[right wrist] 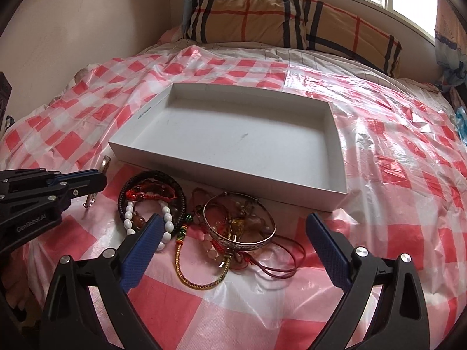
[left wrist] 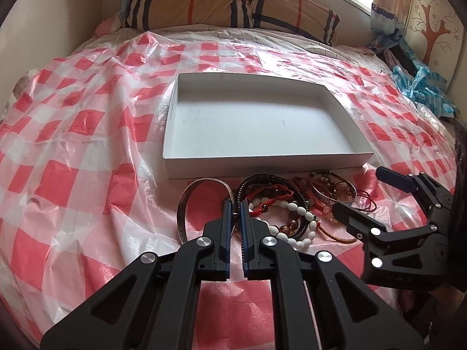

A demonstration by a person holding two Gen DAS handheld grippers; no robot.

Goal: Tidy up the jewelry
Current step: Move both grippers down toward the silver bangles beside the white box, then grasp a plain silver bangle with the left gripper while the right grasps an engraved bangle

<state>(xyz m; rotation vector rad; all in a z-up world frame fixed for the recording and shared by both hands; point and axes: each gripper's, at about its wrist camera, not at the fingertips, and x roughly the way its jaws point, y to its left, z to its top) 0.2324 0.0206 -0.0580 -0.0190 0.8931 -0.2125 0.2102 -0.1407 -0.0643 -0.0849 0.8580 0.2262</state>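
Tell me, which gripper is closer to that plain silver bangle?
Left. The left gripper is shut on the silver bangle; the right gripper hangs open over the other bracelets, off to the bangle's side.

Left gripper [left wrist: 235, 204] pinching a silver bangle [left wrist: 186, 201]
White box [left wrist: 175, 110] just beyond the jewelry pile; right gripper [left wrist: 362, 195] spread wide.

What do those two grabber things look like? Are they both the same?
Yes, they match. Each hand-held gripper, left and right, is black plastic with triangular cut-outs, round silver bolts, and two flat fingers faced with bumpy blue pads. The left one has small white lettering on its side.
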